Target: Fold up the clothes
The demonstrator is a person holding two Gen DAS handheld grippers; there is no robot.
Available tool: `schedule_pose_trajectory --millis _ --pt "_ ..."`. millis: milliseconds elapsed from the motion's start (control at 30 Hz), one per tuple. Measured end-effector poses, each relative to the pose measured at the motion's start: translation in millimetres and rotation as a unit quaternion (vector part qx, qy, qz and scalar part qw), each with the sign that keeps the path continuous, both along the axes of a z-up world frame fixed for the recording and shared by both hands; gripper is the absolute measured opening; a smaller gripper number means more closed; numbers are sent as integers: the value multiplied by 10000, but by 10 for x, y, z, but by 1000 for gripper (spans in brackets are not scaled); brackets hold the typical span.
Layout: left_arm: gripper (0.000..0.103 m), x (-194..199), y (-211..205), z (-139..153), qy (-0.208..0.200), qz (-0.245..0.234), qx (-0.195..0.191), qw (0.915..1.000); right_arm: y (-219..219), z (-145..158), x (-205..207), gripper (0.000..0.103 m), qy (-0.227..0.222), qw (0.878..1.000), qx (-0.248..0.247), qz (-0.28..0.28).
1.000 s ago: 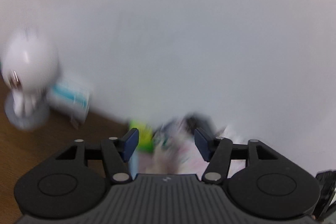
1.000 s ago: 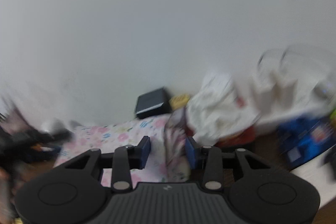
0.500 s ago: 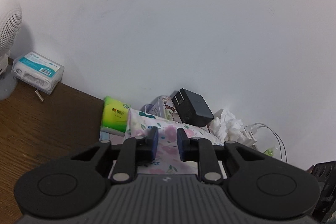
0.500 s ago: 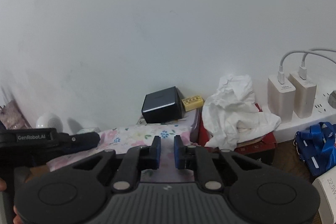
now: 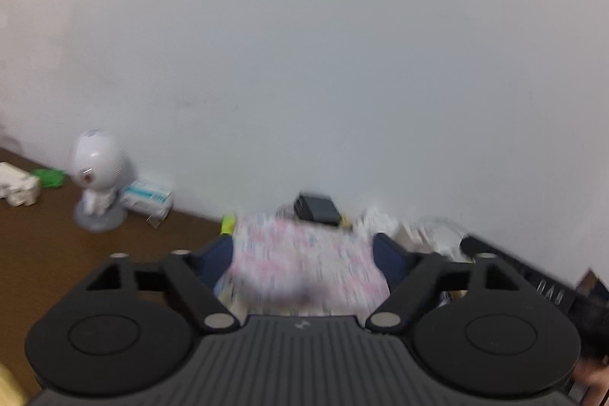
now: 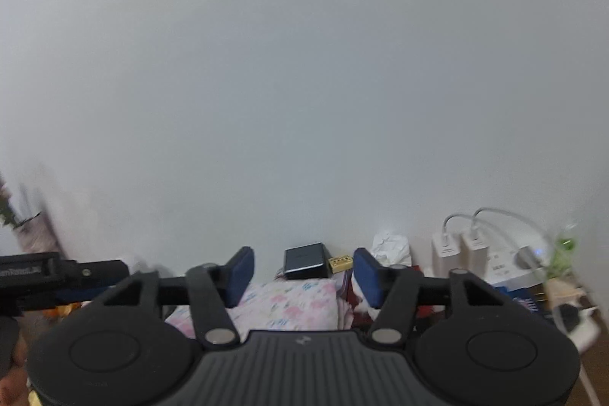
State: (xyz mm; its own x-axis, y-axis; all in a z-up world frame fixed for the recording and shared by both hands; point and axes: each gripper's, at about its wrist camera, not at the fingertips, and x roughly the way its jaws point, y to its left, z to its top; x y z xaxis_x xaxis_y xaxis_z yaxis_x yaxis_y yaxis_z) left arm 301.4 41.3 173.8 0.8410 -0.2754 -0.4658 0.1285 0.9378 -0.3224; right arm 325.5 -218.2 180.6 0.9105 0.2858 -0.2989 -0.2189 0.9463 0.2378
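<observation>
Left wrist view: floral cloth (image 5: 304, 261) lies folded on the brown table (image 5: 38, 253) by the wall, seen between the widening, empty jaws of the left gripper (image 5: 302, 253); the right gripper (image 6: 300, 273) likewise spreads, gripping nothing

Left wrist view: a white round-headed device (image 5: 98, 183) on a grey base stands on the brown wooden table (image 5: 45, 246) near the white wall (image 5: 304, 63), just beside a white-and-teal box (image 5: 148, 197); a green item (image 5: 48, 177) and a white block (image 5: 17, 187) lie further left (both blurred). Right wrist view: a dark adapter (image 6: 306, 259) sits against the wall, a small yellow block (image 6: 340, 263) beside it; further right lie crumpled white tissue (image 6: 392, 248), then two white chargers (image 6: 458, 248) with looping cables, plugged into a power strip (image 6: 514, 265).
</observation>
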Motion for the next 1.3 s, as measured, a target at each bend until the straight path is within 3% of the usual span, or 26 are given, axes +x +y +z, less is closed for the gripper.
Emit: schedule_pose_trajectory --millis 100,200,267,333,500,600,667,767,867,967,1133,1300 --pt "103 -671 9 27 -47 149 441 9989 -56 137 -504 85 86 10000 -44 6" --pt "103 -1344 50 -162 146 316 782 9963 -56 151 -1081 89 374 9984 -390 181" --pt "103 -1729 103 -353 426 356 671 9962 -49 68 -1491 93 571 9954 -668 380" --pt "103 -2102 92 -558 685 300 586 9955 5 -157 -1915 98 744 9925 -787 566" --pt "103 -2768 -5 -1081 853 284 726 9933 69 -860 -2738 99 1300 9869 -746 604" --pt "103 -2838 -64 -1320 997 460 741 9912 81 -1207 -3066 99 1469 9868 -629 255" --pt "103 -2895 -116 -1422 1030 337 720 9915 100 -1385 -3210 99 1445 9872 -677 26" --pt "103 -2946 -199 -1562 1003 348 1066 9886 120 -1558 -3312 99 1372 9876 -747 -182" --pt "103 -3000 -267 -1660 969 440 1510 9828 136 -1667 -3310 99 1495 9864 -664 -160" --pt "103 -3054 -300 -1717 839 444 1744 9801 215 -1771 -3310 99 1548 9837 -898 -194" --pt "103 -3031 -312 -1719 781 398 1750 9807 283 -1807 -3242 103 1568 9831 -945 -99" --pt "103 -3013 -305 -1720 785 390 1751 9806 410 -1832 -3203 103 1598 9770 -1409 -123"
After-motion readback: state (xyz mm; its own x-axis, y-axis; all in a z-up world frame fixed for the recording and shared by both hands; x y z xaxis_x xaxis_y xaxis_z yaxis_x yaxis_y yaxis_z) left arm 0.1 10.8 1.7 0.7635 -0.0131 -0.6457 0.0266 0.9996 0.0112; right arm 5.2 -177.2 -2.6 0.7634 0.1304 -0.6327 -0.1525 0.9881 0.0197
